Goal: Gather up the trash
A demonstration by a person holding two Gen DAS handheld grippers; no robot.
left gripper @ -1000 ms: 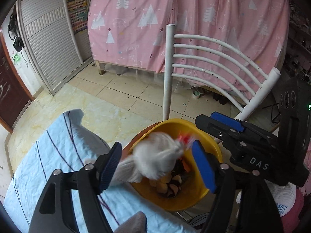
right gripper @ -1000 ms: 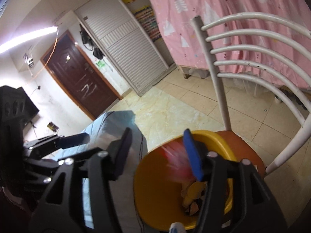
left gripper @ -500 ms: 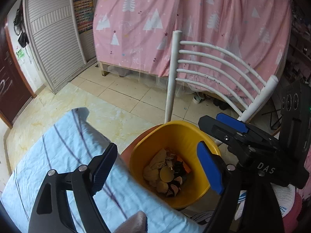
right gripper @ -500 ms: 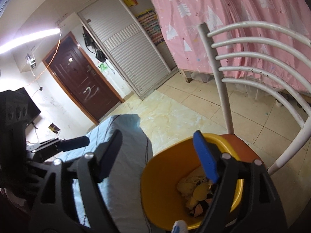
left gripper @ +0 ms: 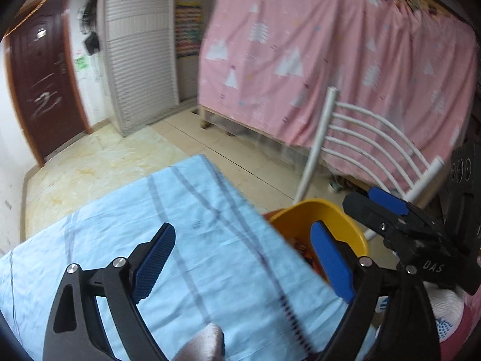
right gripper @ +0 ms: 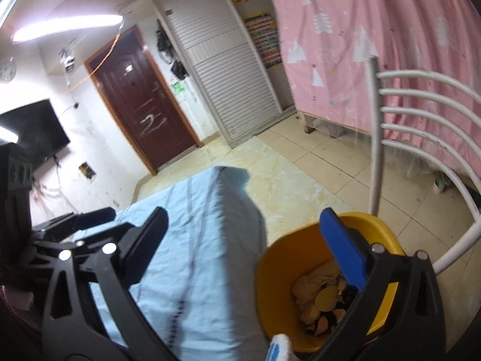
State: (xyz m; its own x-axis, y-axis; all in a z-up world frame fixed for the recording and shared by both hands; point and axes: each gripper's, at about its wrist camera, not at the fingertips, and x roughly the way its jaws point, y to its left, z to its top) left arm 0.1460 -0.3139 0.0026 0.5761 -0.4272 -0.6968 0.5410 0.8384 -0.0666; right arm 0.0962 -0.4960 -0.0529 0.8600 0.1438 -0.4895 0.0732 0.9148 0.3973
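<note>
Left gripper [left gripper: 240, 258] and right gripper [right gripper: 243, 243], fingers just spread wide, nothing between them, yellow bin [right gripper: 288, 258] of scraps beside blue-sheeted bed [left gripper: 192, 210]

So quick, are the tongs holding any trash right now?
Left tongs: open, nothing between them; they have just been opening wider over the blue sheet.
Right tongs: open, empty, just opened wider by the yellow bin.

A bright ceiling strip light [right gripper: 64, 28] glares white at ten o'clock in the right view; both views are evenly lit, motion-smeared, with fisheye bending and dark corners at the rims.
</note>
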